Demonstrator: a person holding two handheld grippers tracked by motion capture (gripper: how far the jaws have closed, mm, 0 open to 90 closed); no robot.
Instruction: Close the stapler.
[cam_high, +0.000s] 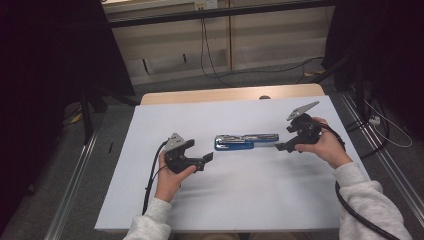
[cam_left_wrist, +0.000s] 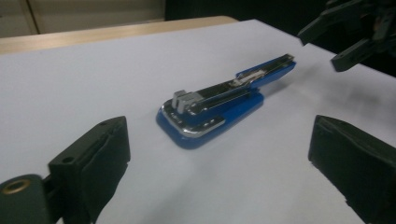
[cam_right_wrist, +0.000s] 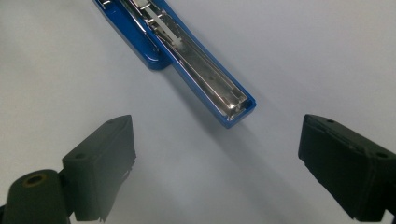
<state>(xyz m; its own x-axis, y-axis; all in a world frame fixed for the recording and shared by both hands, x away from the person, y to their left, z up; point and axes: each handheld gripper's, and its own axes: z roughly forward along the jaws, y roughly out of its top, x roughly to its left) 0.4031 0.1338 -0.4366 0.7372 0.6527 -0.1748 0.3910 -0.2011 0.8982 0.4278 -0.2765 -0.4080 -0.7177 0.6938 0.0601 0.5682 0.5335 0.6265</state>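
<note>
1. Since both claws stand wide and empty, the long blue-and-chrome metal stapler (cam_high: 246, 141) lies free mid-counter (cam_high: 250, 200), between them.
2. I'd judge the step an approach: bring the left claw (cam_high: 199, 153) onto the broad blue base.
3. Keep the right claw (cam_high: 288, 140) level at the raised, unsupported tip; it may tip or swing.

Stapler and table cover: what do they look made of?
Stapler: the blue body looks like glossy plastic or painted metal, which of the two I cannot tell; it carries soft highlights. Its inner rail looks like bright polished metal, silvery and mirror-like.
Table cover: a matte, pale sheet, perhaps paper or thin plastic; no glare, and a wood-look edge shows beyond its far side.
</note>
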